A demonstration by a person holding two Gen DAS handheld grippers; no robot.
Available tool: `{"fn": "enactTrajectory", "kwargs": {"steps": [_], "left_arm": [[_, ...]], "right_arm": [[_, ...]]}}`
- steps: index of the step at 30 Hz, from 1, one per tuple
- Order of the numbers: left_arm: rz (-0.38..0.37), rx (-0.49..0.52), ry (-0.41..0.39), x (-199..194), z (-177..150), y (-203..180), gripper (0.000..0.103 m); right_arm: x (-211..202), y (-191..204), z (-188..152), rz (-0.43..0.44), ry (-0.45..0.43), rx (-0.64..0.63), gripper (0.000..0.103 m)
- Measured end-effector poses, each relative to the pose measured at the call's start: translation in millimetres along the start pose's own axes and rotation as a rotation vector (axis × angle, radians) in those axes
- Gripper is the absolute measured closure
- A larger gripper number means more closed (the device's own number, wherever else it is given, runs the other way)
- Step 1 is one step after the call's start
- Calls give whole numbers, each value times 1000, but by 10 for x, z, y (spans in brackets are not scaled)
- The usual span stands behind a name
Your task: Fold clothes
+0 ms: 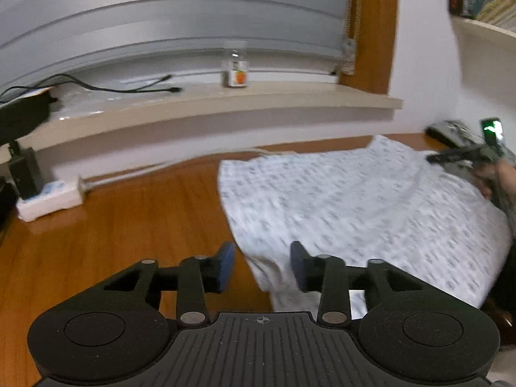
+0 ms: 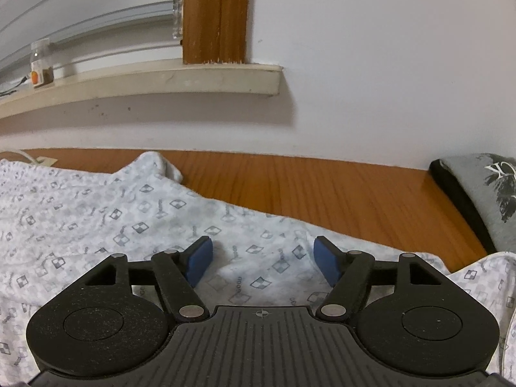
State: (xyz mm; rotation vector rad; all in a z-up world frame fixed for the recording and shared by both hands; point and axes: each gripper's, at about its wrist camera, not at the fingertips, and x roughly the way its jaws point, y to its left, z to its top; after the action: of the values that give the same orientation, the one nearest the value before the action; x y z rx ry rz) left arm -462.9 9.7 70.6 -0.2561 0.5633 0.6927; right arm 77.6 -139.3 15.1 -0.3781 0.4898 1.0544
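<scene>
A white patterned garment (image 1: 354, 200) lies spread on a brown wooden floor (image 1: 129, 219), filling the right half of the left wrist view and reaching from the middle of the frame to its right edge. The left gripper (image 1: 262, 266) sits at the bottom centre of that view with its blue pads (image 1: 225, 262) spread apart. The near left corner of the garment hangs down into the gap between them, but neither pad presses on the cloth. The picture is blurred there, so whether the cloth brushes the right pad is hard to tell.

At the right edge of the same view, the right gripper (image 1: 433, 158) reaches in over the far right part of the garment, held by a hand (image 1: 496, 177).

In the right wrist view the garment (image 2: 96, 219) covers the left and lower part of the frame, its edge running diagonally from upper left down to the right. The right gripper (image 2: 262, 262) stands at the bottom centre, jaws wide apart, directly over the cloth near that edge. A raised fold of fabric lies between the pads (image 2: 200, 259), and they do not pinch it.

A grey printed garment (image 2: 490, 193) lies at the right edge of that view, apart from the white one. A small jar (image 1: 235, 67) stands on the window sill (image 1: 225, 103) in the upper middle of the left view.
</scene>
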Motion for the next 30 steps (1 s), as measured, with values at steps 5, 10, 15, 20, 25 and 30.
{"fn": "enactTrajectory", "kwargs": {"steps": [5,10,15,20,25,30], "left_arm": [[8,-24,40,568,233,119,33],[-52,-40,74,981,306,204,85],[23,-111,63,996,317,398,85],[121,-61,26,868,348,259,40],[58,-28,-58,762,499,-101,22],[-107,51,-67,968,570,-779,11]], "right_arm": [[0,20,-1,-6,0,-11,29],[0,22,-6,-5,-2,-13,29],[-12,6,-10,-4,-10,-1,29],[-60,-19,-14,9,-39,14,29],[-384,-89,-27,22,-140,35,31],[-734,-228,-58,0,-145,-25,55]]}}
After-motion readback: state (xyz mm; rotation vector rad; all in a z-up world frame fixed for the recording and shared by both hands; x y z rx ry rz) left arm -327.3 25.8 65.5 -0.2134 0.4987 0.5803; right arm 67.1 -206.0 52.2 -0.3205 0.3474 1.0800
